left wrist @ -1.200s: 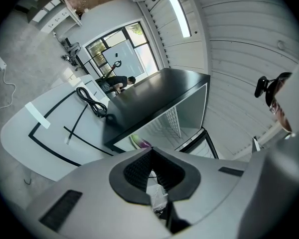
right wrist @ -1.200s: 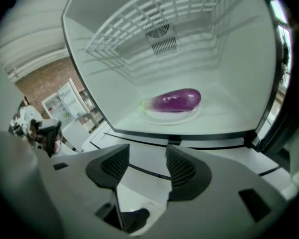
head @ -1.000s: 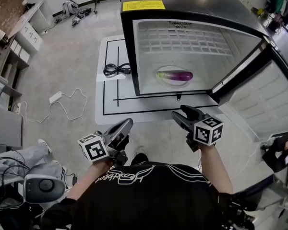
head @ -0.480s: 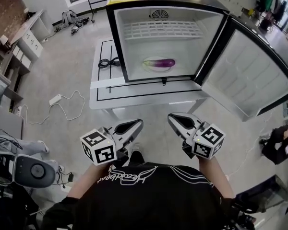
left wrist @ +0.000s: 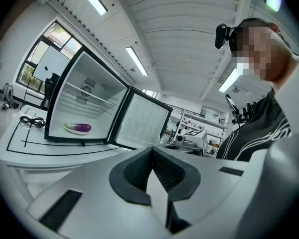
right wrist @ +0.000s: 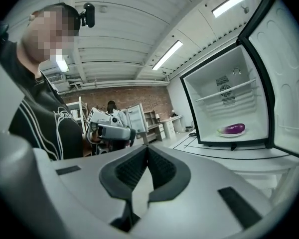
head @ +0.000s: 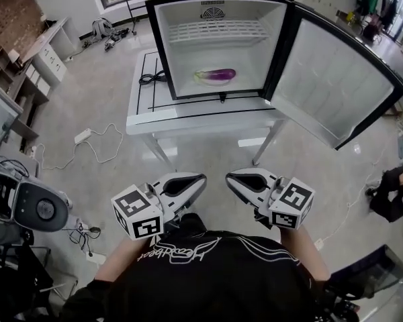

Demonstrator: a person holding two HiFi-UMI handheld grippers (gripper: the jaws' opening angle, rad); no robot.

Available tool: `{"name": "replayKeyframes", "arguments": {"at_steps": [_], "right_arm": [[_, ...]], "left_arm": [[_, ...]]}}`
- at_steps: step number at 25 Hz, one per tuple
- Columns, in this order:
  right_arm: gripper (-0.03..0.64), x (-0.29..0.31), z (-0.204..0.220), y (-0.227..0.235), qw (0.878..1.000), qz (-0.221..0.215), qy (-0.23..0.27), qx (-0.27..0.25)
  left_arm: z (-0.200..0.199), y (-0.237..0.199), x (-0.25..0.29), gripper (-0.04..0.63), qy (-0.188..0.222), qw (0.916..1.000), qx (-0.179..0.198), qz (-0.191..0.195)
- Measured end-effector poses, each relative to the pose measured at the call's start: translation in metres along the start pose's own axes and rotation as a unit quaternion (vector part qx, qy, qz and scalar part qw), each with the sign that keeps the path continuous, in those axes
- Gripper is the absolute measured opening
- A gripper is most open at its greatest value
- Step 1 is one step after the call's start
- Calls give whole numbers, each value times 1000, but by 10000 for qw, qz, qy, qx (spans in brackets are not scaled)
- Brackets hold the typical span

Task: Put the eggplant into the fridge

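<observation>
The person has backed away from the fridge (head: 162,45), taking the left gripper (head: 200,178) and right gripper (head: 230,176) along, both with jaws together and empty. The eggplant (head: 218,76) lies on a plate (head: 200,79) inside. Placing looks done, though the door (head: 336,79) stands open.

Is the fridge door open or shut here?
Open: the door stands swung wide to the right, leaving the eggplant visible inside the fridge.
</observation>
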State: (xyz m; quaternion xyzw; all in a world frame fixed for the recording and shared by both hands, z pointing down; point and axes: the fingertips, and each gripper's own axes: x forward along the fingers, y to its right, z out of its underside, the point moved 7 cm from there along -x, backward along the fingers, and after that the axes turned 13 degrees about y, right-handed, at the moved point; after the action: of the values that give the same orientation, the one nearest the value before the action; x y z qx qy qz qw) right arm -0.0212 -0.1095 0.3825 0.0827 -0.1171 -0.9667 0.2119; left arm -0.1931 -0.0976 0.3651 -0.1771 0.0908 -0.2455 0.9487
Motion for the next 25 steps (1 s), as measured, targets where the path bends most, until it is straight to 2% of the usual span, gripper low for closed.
{"name": "replayKeyframes", "arguments": {"at_steps": [3, 11, 14, 17, 25], "right_arm": [[8, -10, 4, -10, 9999, 54, -155, -35], [8, -14, 14, -46, 9999, 87, -118, -15], [8, -8, 29, -67, 9995, 262, -152, 100], [8, 5, 33, -99, 9989, 378, 84, 271], [8, 21, 52, -194, 9982, 594, 9, 24]], "left_arm": [[4, 13, -3, 8, -74, 9999, 102, 36], [21, 25, -21, 9, -300, 9990, 252, 219], [27, 29, -48, 8, -345, 9992, 99, 195], [24, 38, -83, 8, -335, 9992, 91, 188], [17, 73, -168, 8, -215, 9988, 152, 409]]}}
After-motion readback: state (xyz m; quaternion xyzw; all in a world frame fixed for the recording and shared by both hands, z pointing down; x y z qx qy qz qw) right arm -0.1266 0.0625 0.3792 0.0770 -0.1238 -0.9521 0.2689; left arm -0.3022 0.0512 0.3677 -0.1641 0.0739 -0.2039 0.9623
